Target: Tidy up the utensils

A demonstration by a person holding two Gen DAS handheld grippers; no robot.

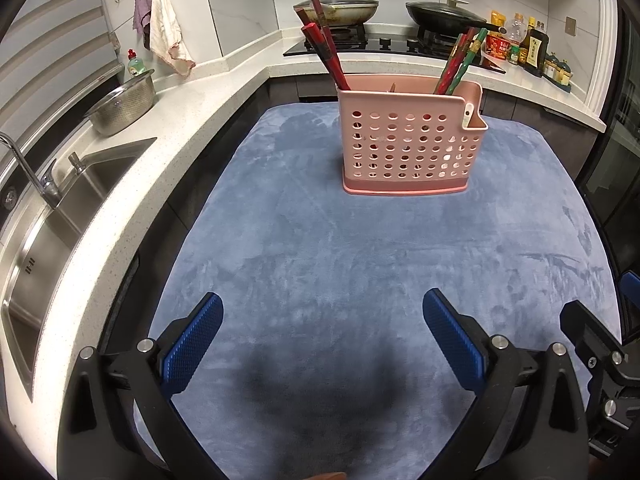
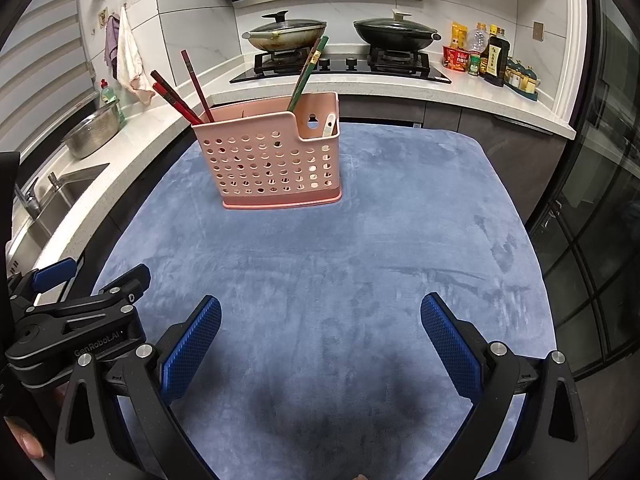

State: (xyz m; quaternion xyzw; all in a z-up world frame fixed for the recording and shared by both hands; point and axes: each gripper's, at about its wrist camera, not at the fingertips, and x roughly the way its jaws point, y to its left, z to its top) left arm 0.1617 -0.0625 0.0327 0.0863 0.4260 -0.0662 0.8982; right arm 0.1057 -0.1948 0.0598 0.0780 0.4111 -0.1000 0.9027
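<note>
A pink perforated utensil holder (image 1: 408, 144) stands upright on the blue cloth (image 1: 360, 260); it also shows in the right wrist view (image 2: 276, 164). Red chopsticks (image 1: 326, 50) lean out of its left end, red and green chopsticks (image 1: 460, 60) out of its right part. In the right wrist view the red chopsticks (image 2: 188, 92) lean left, a green pair (image 2: 306, 76) leans right, and a white utensil (image 2: 329, 125) sits in the side pocket. My left gripper (image 1: 322, 312) is open and empty, well short of the holder. My right gripper (image 2: 320, 316) is open and empty too.
A steel sink (image 1: 48, 240) and tap (image 1: 28, 172) lie to the left, with a metal colander (image 1: 124, 104) on the white counter. A stove with two lidded pans (image 2: 340, 36) is behind, sauce bottles (image 2: 484, 52) at the right. A glass door (image 2: 600, 240) is right.
</note>
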